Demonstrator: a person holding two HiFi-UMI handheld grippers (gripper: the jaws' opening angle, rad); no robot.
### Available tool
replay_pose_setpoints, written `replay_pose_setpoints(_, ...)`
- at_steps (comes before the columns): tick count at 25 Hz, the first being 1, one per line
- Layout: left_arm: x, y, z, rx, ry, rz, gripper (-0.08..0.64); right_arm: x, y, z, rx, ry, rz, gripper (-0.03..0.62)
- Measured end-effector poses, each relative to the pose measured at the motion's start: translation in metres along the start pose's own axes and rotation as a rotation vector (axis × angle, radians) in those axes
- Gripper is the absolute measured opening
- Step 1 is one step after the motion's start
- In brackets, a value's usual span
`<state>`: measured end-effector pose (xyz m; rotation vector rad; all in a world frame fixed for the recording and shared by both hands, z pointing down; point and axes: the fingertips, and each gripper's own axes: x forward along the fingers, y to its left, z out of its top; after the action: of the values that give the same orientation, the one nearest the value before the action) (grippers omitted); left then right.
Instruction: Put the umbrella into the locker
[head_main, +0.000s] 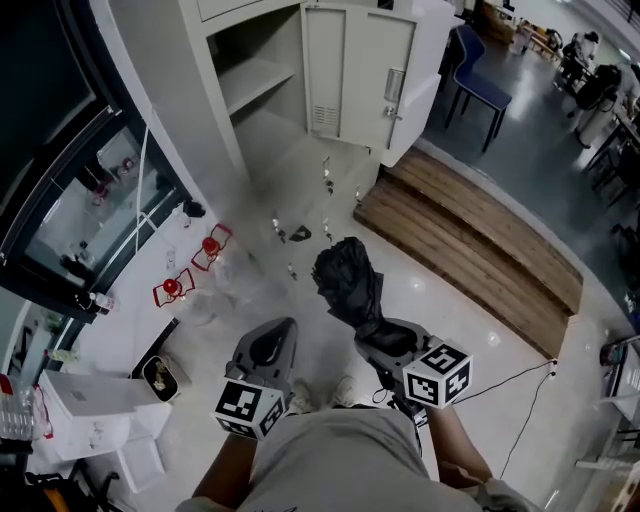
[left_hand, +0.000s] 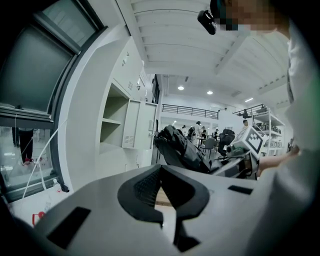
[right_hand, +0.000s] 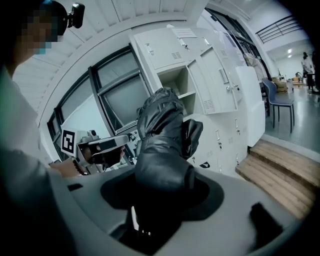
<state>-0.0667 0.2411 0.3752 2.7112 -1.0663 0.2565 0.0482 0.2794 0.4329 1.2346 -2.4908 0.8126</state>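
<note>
The black folded umbrella (head_main: 347, 280) sits clamped in the right gripper (head_main: 385, 335), with the jaws closed on its lower end and the bundle projecting forward above the pale floor (head_main: 300, 170). It is well short of the locker (head_main: 262, 75), whose door (head_main: 355, 70) stands open. The left gripper (head_main: 270, 348) is just beside the right one, its jaws together and empty. Wooden steps (head_main: 470, 240) lie to the right.

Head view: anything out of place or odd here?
The umbrella in the right gripper is loosely bunched, a flap sticking out. A small dark object lies near the foot of the lockers; can't tell what.
</note>
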Motion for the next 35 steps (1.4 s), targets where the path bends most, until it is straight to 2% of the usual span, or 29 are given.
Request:
replay_pose_setpoints(9,0.021,-0.029,0.006,0.001,-0.015,0.028,0.015,-0.022,-0.021,0.0,-0.021,0.008,0.033,0.23)
replay_pose_setpoints(15,0.025,-0.039,0.008,0.009,-0.021,0.052,0.015,-0.032,-0.032,0.001,0.023,-0.011,0.066,0.23)
replay_pose_setpoints(22,0.026,-0.036,0.01,0.012,-0.028,0.074,0.015,-0.032,-0.038,0.003,0.012,-0.009,0.067,0.23)
replay_pose_setpoints(35,0.057,-0.006,0.017,0.009,-0.035,0.059,0.015,-0.006,-0.06,0.022,0.004,0.01,0.047,0.23)
